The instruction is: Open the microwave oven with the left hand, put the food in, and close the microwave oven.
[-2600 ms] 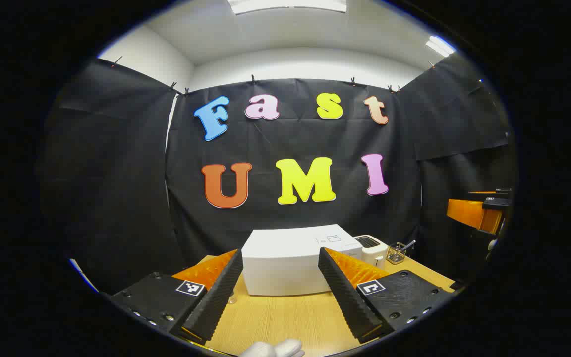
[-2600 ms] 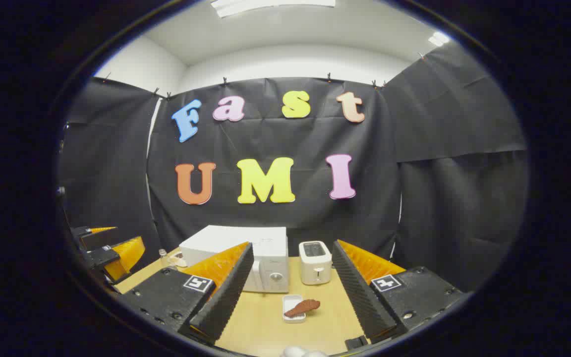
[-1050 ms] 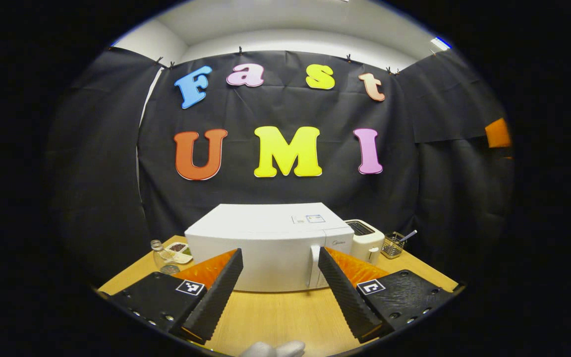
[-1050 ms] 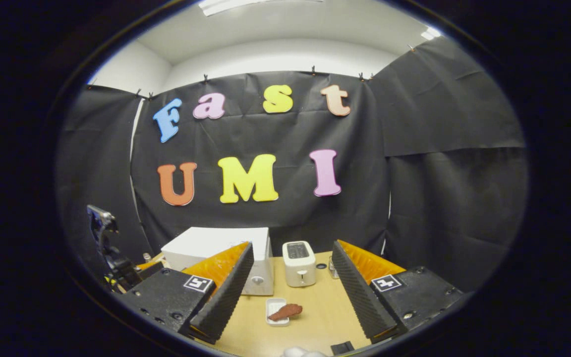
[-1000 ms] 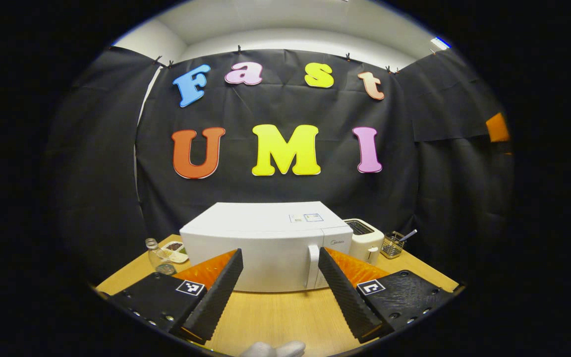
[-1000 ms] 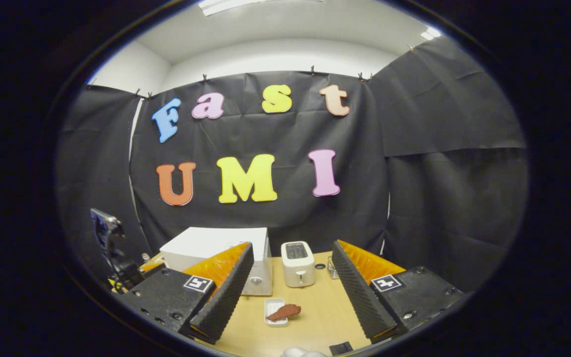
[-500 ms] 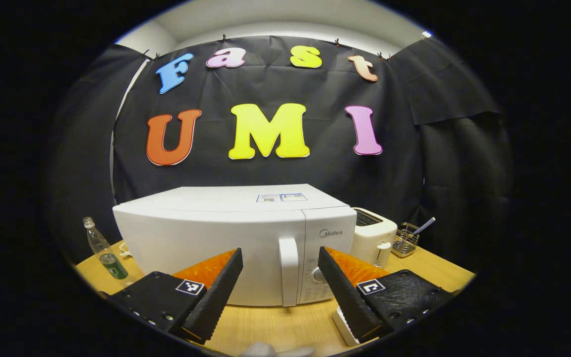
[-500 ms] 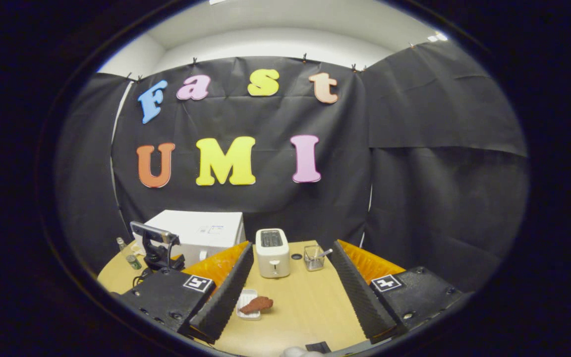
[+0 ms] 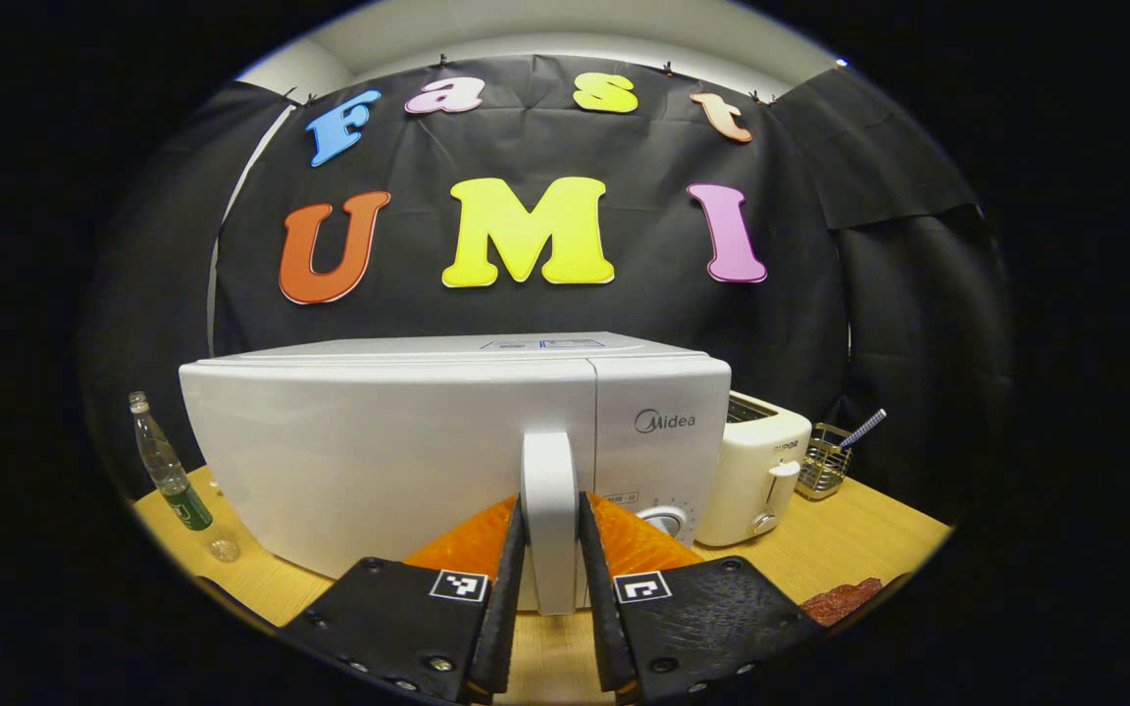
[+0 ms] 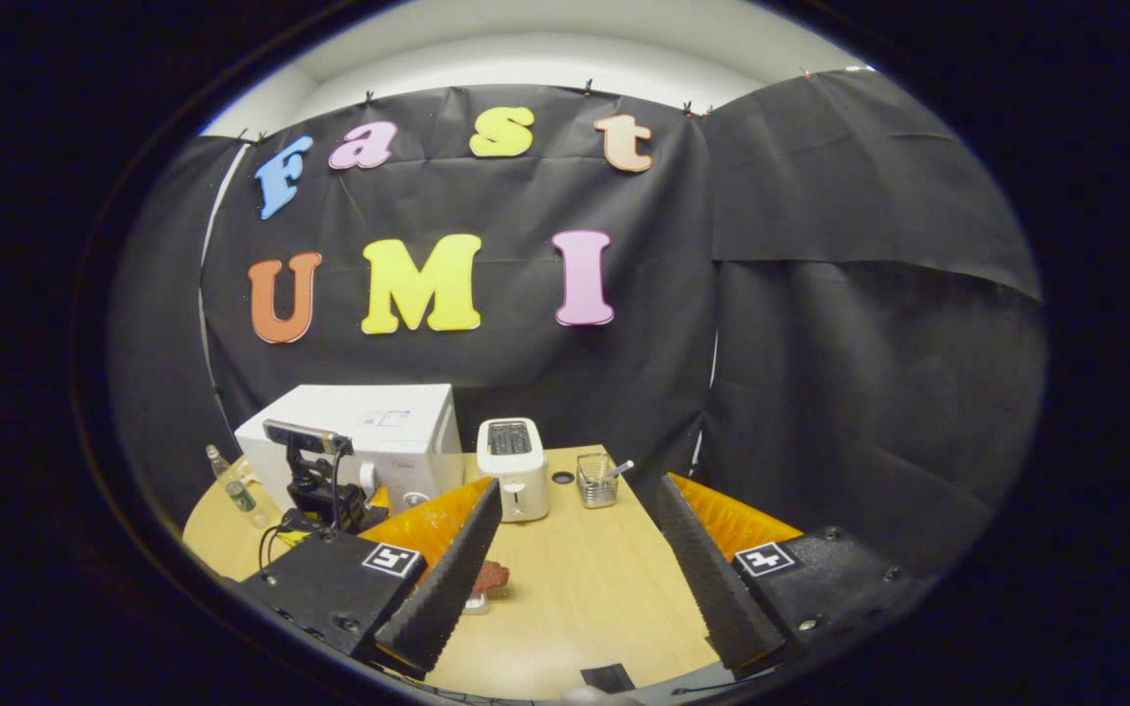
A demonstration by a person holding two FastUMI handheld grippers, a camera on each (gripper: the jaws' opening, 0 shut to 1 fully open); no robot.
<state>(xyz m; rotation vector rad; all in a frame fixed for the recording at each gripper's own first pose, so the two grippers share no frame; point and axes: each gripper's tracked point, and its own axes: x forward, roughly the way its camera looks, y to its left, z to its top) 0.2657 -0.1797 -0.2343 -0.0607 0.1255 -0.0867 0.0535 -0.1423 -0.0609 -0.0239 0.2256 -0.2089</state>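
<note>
While my left gripper point(image 9: 550, 579) clamps the white microwave's point(image 9: 379, 441) upright handle point(image 9: 549, 490), its door stays shut, the brown food point(image 10: 493, 576) waits outside, and my right gripper point(image 10: 575, 569) hangs open, empty.

You are in a staged recording booth, not a home kitchen: black cloth wall point(image 10: 820, 294), a wooden table point(image 10: 585, 588), a microwave oven point(image 9: 379, 441) and toaster point(image 10: 514, 466).
</note>
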